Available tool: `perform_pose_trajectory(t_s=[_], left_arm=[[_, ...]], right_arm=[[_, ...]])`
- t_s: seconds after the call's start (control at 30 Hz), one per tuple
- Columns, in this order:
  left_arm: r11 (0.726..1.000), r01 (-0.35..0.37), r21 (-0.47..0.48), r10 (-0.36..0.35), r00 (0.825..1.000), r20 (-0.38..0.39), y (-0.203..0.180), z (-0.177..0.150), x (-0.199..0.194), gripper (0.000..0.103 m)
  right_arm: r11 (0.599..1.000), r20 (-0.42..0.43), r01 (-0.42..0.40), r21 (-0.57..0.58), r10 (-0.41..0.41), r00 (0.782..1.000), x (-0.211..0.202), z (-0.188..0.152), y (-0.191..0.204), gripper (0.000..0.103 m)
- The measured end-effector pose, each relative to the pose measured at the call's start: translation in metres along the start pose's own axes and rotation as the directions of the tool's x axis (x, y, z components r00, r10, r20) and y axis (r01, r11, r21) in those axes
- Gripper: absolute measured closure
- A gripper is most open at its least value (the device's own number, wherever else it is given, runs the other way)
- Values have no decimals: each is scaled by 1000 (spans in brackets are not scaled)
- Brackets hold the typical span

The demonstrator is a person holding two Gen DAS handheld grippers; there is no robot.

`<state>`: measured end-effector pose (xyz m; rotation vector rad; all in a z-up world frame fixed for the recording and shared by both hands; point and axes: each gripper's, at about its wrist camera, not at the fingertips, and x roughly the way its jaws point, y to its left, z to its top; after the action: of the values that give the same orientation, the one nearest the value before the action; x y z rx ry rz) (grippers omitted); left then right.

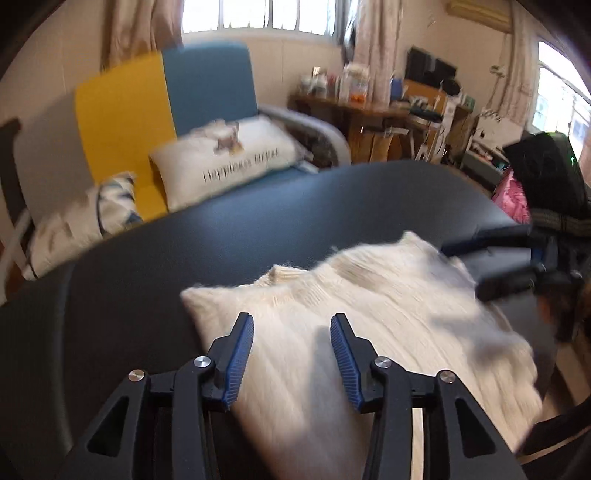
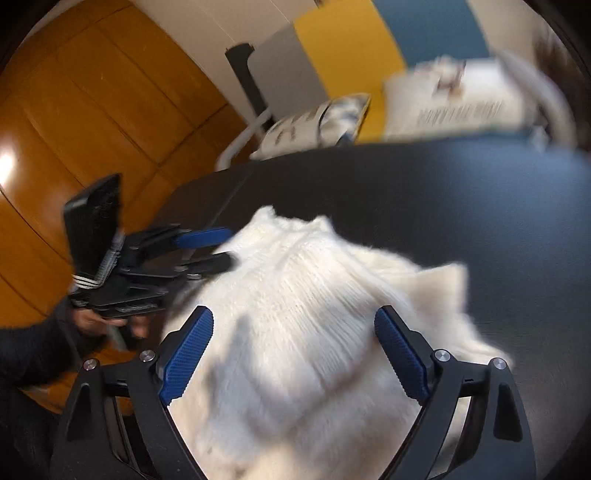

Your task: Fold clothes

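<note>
A lived-in home room is shown: behind the dark table (image 1: 155, 236) a cushioned sofa (image 1: 207, 85), beyond it curtained windows (image 1: 258, 14), right of it a cluttered desk (image 1: 369, 110).

Cream ribbed-knit sweater (image 1: 369, 325) on black table (image 1: 184, 240)

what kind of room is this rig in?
Probably a lived-in home living room: a blue-and-yellow sofa with a printed white cushion, curtained windows, and a cluttered wooden desk.
</note>
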<state>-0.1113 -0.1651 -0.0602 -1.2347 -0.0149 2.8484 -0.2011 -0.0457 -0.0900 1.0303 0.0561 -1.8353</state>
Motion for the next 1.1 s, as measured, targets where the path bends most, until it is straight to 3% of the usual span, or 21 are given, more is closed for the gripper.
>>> perform_pose_trajectory(t_s=[0.03,0.1,0.2,0.3,0.37,0.43,0.47,0.5,0.53,0.57,0.7,0.8,0.87,0.93,1.0,1.03,1.07,1.1], left_arm=[[1000,1,-7,-1,1000,27,-2,-9,-13,58],[999,12,-33,-9,997,80,-7,-27,-35,58],[995,66,-73,-56,991,122,-22,-49,-54,58],[992,108,-68,-99,988,122,-41,-60,-56,58],[995,97,-38,-95,994,51,-54,-62,-39,58],[997,76,-11,-76,997,-24,-63,-68,-17,58],[999,52,16,-52,998,-20,-69,-70,-12,58],[998,38,41,-38,999,-13,-74,-70,-11,56],[998,36,54,-35,999,-12,-76,-68,-13,55],[997,37,64,-36,999,-13,-78,-66,-15,55],[995,100,23,-101,994,46,-71,-58,-36,55],[993,116,-18,-114,991,74,-63,-57,-44,55],[991,121,-56,-116,990,76,-59,-60,-47,55],[989,126,-82,-122,991,61,-57,-69,-46,55],[990,118,-79,-119,993,-10,-60,-77,-33,55],[992,110,-68,-112,993,-33,-62,-80,-27,55],[993,103,-55,-106,994,-41,-64,-82,-23,55],[994,98,-43,-100,994,-49,-66,-85,-20,54]], right_arm=[[994,15,67,-81,-66,998,-14,-4,15,11],[972,55,119,-200,-111,992,-42,-14,46,11],[937,56,89,-338,-74,996,-63,-30,89,11],[878,-41,56,-476,-85,995,-51,-48,120,11],[858,-139,54,-510,-145,980,-26,-59,118,11],[859,-234,93,-503,-239,942,3,-67,99,11],[874,-290,123,-469,-285,914,17,-71,82,11],[909,-332,134,-394,-276,902,27,-75,61,11],[947,-324,108,-301,-208,923,25,-76,46,9],[961,-302,94,-259,-173,938,20,-76,38,9],[958,-250,135,-253,-200,947,-6,-72,36,9],[933,-101,182,-309,-223,970,-37,-54,53,9],[882,13,275,-382,-292,956,-44,-40,67,8],[835,20,336,-437,-364,931,-32,-31,71,8],[807,-54,359,-470,-432,900,-4,-30,61,8],[785,-109,377,-491,-484,868,14,-34,51,8],[788,-172,364,-497,-500,849,27,-42,38,8],[813,-178,355,-462,-477,861,30,-46,29,6]])
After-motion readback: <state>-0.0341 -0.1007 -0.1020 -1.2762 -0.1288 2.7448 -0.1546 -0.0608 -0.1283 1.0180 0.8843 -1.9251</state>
